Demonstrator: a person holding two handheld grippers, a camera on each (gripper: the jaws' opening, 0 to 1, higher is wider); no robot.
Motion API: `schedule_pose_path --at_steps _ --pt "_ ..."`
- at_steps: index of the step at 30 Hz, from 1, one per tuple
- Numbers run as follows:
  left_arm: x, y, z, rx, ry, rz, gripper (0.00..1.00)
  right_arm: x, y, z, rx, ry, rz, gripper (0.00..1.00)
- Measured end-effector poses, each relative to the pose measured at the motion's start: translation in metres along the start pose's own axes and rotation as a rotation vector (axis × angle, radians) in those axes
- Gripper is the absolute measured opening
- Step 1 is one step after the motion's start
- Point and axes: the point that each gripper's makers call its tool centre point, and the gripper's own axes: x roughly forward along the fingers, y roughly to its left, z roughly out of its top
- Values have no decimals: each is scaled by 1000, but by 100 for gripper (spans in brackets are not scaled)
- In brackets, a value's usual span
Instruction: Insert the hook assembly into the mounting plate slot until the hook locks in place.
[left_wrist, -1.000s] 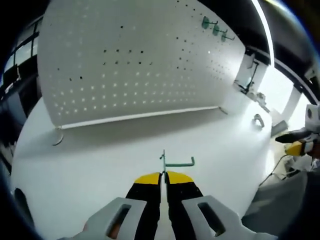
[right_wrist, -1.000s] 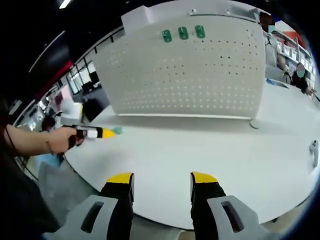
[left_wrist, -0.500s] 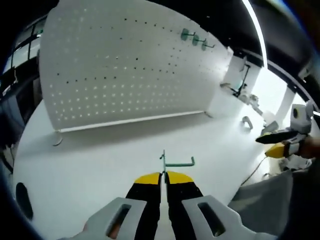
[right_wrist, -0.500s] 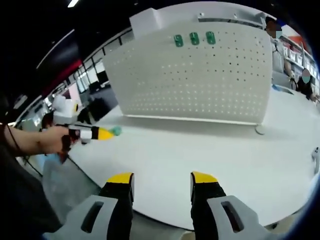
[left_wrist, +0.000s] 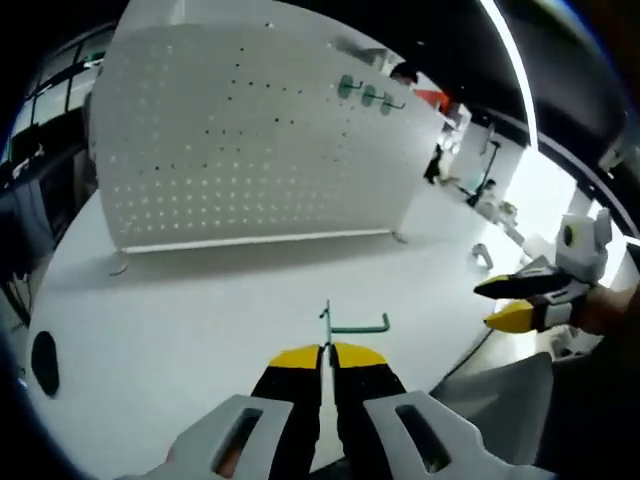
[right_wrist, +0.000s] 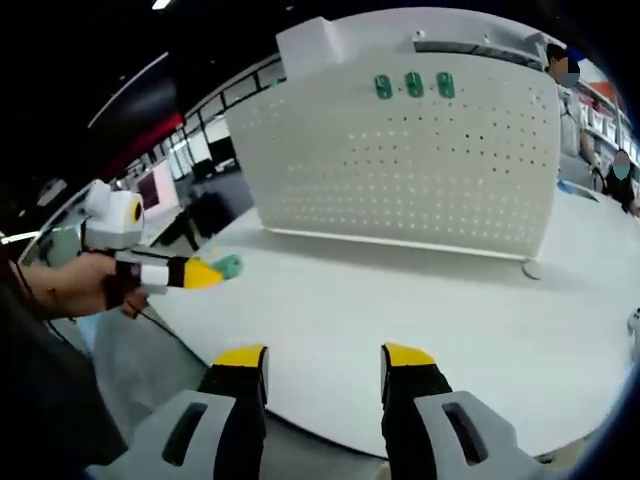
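A: Entry, near to far. What was in the left gripper (left_wrist: 327, 350)?

B: Its jaws were pressed together on the stem of the green hook (left_wrist: 352, 324). The hook stood just past the yellow fingertips (left_wrist: 298, 357), with its arm pointing to the right of the left gripper view, above the white table (left_wrist: 180, 310) and not touching it.

A: And the right gripper (right_wrist: 325, 362)?

B: Jaws apart, nothing between them. It was held over the near table edge. In the left gripper view it showed at the right side, in a hand, off the table.

A: Change over the last second?

B: The hook kept its place in the jaws, so the grip had not slipped. The left view had swung: the pegboard (left_wrist: 250, 140) had shifted left in the picture and the right gripper had come further in. In the right gripper view the left gripper had risen and come closer, with the hook tip at its nose.

A: Meaning for the task?

B: Carry phase, as I judged it. The hook was lifted but well apart from the pegboard, which stood upright at the far side of the table. Three green hooks (right_wrist: 414, 85) already sat in its top row. Insertion was not begun.
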Motion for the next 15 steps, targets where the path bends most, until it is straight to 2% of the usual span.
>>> schedule_pose_path --at_steps 5,10,15 --pt "-11 -11 5 49 -16 -2 3 4 17 3 7 1 50 45" --pt "-21 -25 -4 38 -21 -19 3 5 34 3 11 5 99 45" --pt "-29 -37 -4 26 -41 -38 3 4 51 0 20 21 150 45"
